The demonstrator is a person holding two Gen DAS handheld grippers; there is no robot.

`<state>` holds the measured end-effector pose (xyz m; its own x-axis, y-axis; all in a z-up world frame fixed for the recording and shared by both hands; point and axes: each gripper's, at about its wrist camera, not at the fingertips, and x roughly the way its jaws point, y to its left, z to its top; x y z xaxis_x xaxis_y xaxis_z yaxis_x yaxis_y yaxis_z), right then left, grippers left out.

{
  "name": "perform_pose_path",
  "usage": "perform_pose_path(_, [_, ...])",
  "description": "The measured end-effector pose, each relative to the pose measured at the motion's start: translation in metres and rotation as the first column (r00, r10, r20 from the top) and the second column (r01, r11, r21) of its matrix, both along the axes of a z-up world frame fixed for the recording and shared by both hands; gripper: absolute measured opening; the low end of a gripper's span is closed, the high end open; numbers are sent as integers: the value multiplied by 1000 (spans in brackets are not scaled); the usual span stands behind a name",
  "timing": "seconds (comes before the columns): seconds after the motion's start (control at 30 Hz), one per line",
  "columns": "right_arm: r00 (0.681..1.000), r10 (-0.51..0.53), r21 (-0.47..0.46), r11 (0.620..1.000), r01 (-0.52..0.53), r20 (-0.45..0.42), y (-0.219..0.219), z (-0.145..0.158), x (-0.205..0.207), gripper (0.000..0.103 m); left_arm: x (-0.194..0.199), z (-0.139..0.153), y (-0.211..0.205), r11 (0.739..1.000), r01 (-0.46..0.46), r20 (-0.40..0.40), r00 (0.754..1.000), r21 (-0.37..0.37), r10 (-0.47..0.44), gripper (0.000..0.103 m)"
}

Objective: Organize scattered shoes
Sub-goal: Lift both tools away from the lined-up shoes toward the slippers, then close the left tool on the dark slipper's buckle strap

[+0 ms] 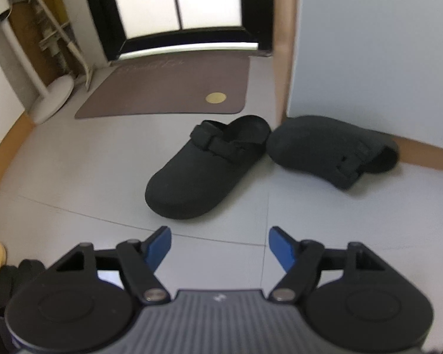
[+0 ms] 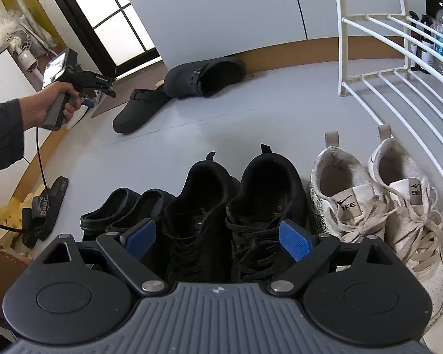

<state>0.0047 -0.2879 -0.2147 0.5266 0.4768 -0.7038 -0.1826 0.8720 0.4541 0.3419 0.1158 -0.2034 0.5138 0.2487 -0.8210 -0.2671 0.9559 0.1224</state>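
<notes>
On the floor, two black clogs (image 1: 205, 166), both scattered.

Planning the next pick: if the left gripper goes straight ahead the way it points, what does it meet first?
Probably the toe of the upright black clog, straight ahead of the open left gripper. Bare floor lies between; the tipped clog sits off to the right.

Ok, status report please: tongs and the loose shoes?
Both tongs open, empty. Upright clog ahead of left tongs; tipped clog beside it. Path clear.
</notes>
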Motion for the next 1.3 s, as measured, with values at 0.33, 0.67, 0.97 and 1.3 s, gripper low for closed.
perform_pose_path(0.33, [1000,21,-29,999,-21,-18,-6,-5,0,89,41,-9,23,993,-117,-41,992,-19,116,75])
perform_pose_path(0.67, [994,44,-17,999,-45,-97,-27,-31,18,89,88,-29,54,961,-262,-44,965,-84,259,75])
perform_pose_path(0.97, [994,31,-12,999,-33,-101,-32,-45,48,89,132,-34,51,975,-213,-40,977,-68,211,75])
perform_pose_path(1.3, [995,-4,-14,1000,2,-101,-50,-61,84,88,179,-59,65,966,-252,-78,966,-54,247,75])
